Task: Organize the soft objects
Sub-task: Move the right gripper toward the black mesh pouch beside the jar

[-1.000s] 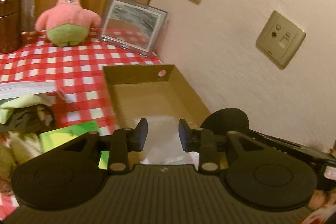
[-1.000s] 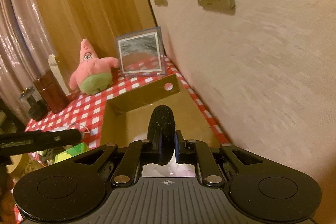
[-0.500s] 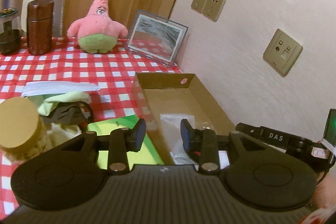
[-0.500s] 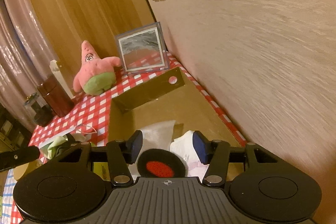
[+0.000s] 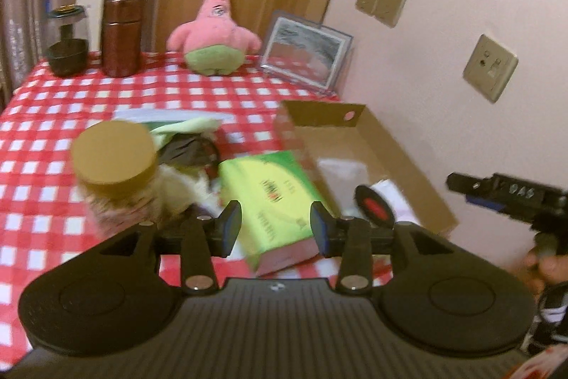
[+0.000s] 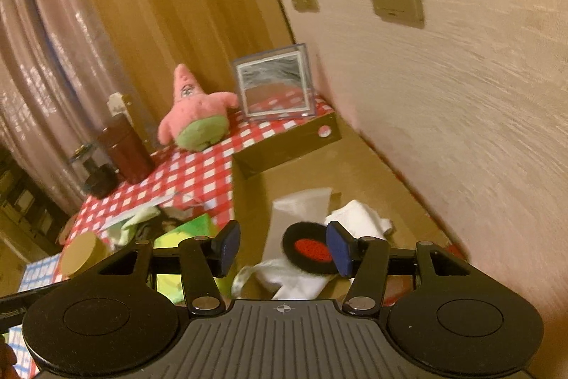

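Checked-cloth table (image 5: 53,137): remaining soft pile (image 5: 184,144) lay mid-table, ahead-left of left gripper (image 5: 271,228), jaws just widening, empty. Right gripper (image 6: 282,247) spread, empty, over wall-edge box (image 6: 294,144), black pad (image 6: 310,247) inside.

Checked table (image 5: 53,116) is lying open along its left edge; jar (image 5: 113,151), green packet (image 5: 273,194) and cardboard box (image 5: 390,144) are crowding its near-right part by the wall.

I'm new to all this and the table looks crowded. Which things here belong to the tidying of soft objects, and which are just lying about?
Part of the job:
cardboard box
black and red pad
white cloths
green cloth
pink starfish plush, possibly

Just lying about:
picture frame
brown canister
cork-lidded jar
green packet
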`<move>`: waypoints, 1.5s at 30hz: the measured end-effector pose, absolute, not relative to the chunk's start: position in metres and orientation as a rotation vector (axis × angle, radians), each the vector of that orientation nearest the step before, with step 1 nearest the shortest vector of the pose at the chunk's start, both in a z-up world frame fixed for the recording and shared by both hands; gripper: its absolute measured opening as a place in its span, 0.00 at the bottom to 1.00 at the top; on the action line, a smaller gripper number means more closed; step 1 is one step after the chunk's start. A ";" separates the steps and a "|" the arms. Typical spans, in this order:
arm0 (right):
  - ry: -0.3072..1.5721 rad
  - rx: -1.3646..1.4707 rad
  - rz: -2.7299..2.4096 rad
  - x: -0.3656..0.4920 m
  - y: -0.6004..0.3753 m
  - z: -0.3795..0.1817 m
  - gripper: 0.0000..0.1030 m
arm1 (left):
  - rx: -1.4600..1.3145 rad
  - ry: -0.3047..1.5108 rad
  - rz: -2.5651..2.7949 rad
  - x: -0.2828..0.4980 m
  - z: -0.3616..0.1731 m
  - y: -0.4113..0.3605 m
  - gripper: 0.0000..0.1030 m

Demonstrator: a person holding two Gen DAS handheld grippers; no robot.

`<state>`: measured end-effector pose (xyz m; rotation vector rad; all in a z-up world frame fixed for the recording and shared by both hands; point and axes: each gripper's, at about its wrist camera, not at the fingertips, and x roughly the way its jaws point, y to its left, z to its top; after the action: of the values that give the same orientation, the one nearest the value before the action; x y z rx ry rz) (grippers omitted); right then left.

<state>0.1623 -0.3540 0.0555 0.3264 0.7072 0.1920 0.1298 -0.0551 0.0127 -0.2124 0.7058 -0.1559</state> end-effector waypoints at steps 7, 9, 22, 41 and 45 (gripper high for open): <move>0.709 0.285 0.249 0.137 -0.326 0.065 0.54 | -0.172 0.716 -0.076 0.095 0.005 -0.027 0.40; 0.712 0.271 0.264 0.132 -0.318 0.066 0.55 | -0.171 0.720 -0.055 0.088 0.002 -0.020 0.41; 0.731 0.157 0.389 0.121 -0.257 0.060 0.56 | -0.197 0.726 0.025 0.066 -0.006 0.024 0.46; 0.691 -0.330 0.686 0.145 -0.164 0.016 0.56 | -0.105 0.752 -0.030 0.102 -0.016 0.066 0.52; 0.677 -0.451 0.726 0.152 -0.136 -0.006 0.56 | -0.072 0.768 -0.032 0.113 -0.022 0.088 0.55</move>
<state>0.1520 -0.1358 -0.0055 -0.4505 0.6772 0.7259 0.1129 0.0877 -0.0219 -0.0718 0.7676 -0.0319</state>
